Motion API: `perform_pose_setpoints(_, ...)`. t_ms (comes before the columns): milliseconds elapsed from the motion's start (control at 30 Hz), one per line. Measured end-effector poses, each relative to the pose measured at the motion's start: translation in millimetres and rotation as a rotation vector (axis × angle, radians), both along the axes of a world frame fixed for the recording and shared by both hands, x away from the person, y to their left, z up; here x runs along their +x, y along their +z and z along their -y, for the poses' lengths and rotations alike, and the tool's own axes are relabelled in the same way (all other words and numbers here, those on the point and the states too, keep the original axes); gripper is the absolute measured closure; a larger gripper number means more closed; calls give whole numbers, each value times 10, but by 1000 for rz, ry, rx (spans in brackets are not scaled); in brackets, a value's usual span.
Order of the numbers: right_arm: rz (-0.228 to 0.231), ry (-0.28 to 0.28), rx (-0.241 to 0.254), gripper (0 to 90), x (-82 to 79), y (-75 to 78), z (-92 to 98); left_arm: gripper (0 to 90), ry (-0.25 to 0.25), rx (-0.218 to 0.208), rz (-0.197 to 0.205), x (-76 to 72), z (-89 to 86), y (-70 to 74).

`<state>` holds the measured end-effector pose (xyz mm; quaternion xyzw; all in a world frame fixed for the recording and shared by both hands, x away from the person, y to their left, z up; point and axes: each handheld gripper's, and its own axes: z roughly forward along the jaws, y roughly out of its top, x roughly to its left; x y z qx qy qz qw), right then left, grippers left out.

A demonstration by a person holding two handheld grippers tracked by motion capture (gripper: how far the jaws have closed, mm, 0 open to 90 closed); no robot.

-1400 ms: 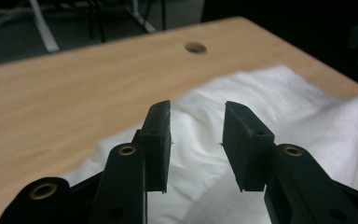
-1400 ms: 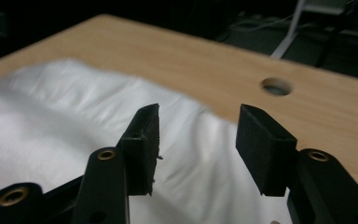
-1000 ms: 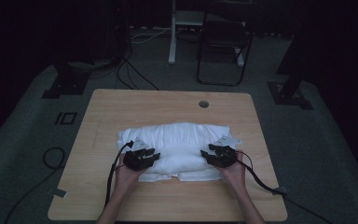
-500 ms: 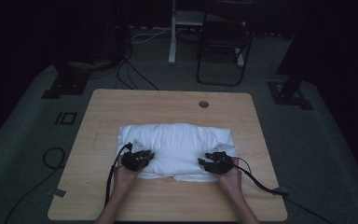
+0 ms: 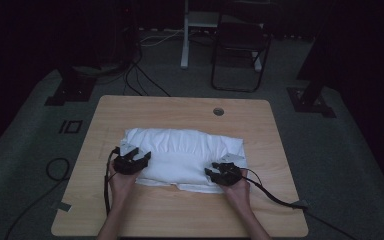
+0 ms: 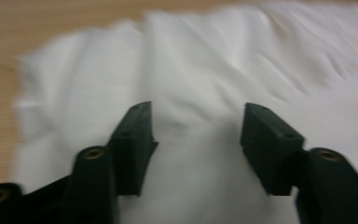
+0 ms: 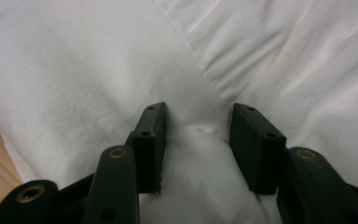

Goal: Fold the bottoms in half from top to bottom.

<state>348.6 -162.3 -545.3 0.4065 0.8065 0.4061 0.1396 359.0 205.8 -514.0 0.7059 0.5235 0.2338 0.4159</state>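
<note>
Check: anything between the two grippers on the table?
Only white cloth spans from left gripper to right gripper, seen in the high view.

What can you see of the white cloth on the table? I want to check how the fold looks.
The white cloth is a soft, wrinkled fabric folded into a wide, puffy rectangle lying flat on the wooden table, nearer the person's edge. A thinner layer peeks out along its near edge. The left gripper sits over its left end, its jaws just opened and apart; the right gripper rests on its right near corner, a small bulge of cloth between its jaws.
</note>
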Motion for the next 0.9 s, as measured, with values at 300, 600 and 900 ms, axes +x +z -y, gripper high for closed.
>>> perform_pose_setpoints(300, 12, 0, 10, 550, -12, -16, 12, 151, 148, -5, -132, 178, -144, -183)
perform_pose_setpoints(600, 8, 10, 19, 550, -4, -19, 29, 0, 171, 0, -172, 237, -231, -317)
perform_pose_setpoints(900, 11, 16, 21, 550, -3, -23, 38, 0, 157, -13, -172, 238, -254, -317)
